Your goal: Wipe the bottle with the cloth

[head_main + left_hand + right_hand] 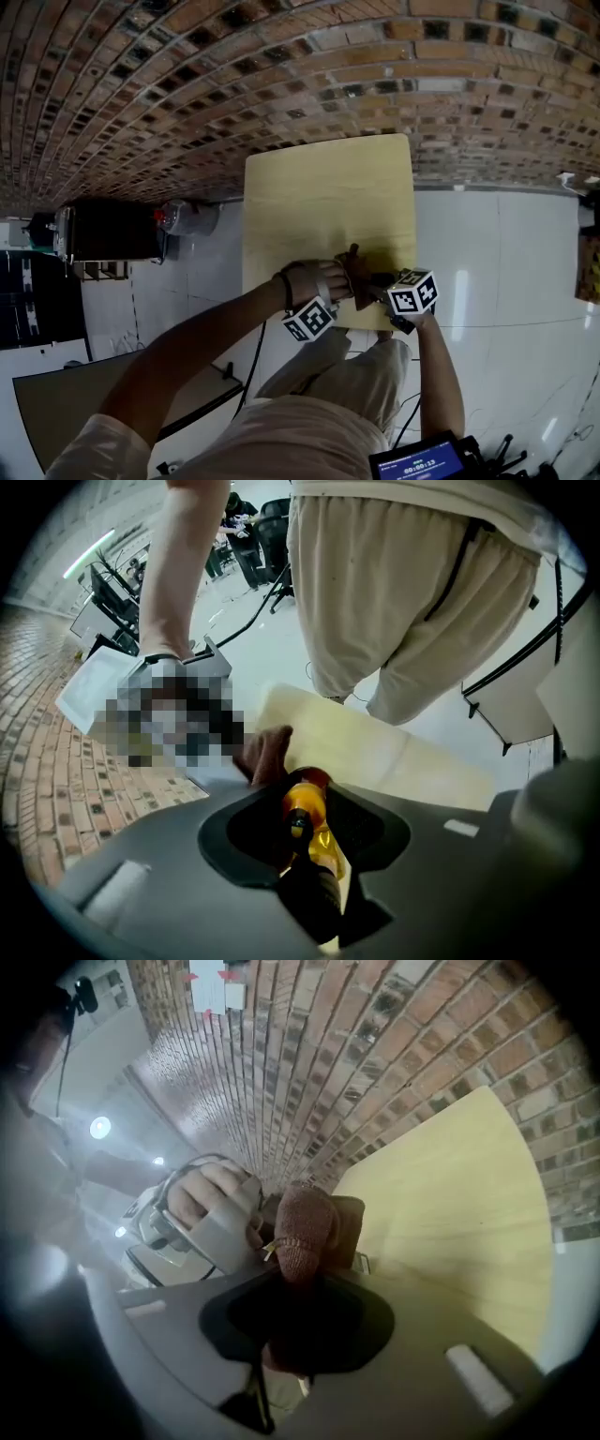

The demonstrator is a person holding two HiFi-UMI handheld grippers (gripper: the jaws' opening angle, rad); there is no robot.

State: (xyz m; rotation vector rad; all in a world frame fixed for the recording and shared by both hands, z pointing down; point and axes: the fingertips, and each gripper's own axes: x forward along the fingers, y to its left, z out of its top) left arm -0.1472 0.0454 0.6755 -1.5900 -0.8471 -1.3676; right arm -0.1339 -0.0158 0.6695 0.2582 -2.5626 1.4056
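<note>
One amber bottle with a dark cap was gripped at its top between the jaws of the left gripper, which was pointed down over the near edge of the single pale wooden table. One brown cloth was clamped in the jaws of the right gripper and held just beside the bottle. Black-and-white squares were borne by the left marker cube and the right marker cube. Digits were shown on one small screen, too small to be read.
</note>
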